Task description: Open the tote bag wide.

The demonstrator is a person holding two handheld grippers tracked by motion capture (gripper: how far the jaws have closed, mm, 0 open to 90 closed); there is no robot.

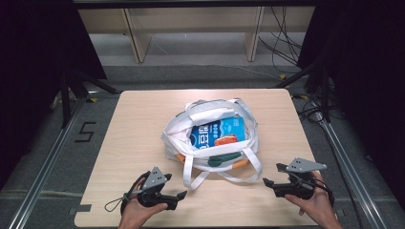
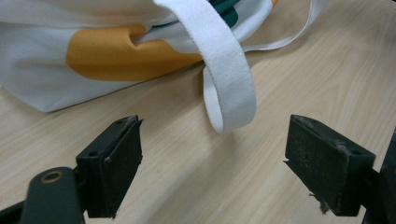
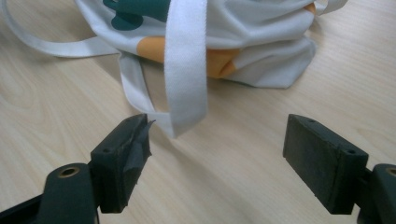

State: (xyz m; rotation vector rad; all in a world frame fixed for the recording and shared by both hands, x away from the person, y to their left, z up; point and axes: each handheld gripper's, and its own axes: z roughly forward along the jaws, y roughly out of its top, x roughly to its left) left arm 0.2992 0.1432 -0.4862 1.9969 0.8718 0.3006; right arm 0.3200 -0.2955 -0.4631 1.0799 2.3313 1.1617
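A white tote bag (image 1: 210, 138) with orange and dark green patches lies at the middle of the wooden table (image 1: 138, 124). A blue packet (image 1: 218, 131) shows in its open mouth. Its long white straps (image 1: 224, 177) trail toward the front edge. My left gripper (image 1: 180, 195) rests open near the front left, its jaws facing a strap loop (image 2: 231, 93) and the bag's side (image 2: 93, 51). The left gripper (image 2: 212, 140) holds nothing. My right gripper (image 1: 270, 177) is open at the front right. In its own view, the right gripper (image 3: 217, 140) faces a hanging strap (image 3: 187, 70) and the bag (image 3: 261, 37), with nothing between the jaws.
Beyond the table stand a light wooden shelf frame (image 1: 191, 28) and loose cables (image 1: 282, 43) on the floor. Black stand legs (image 1: 67, 95) flank the table on both sides. A taped mark (image 1: 85, 131) lies on the floor at the left.
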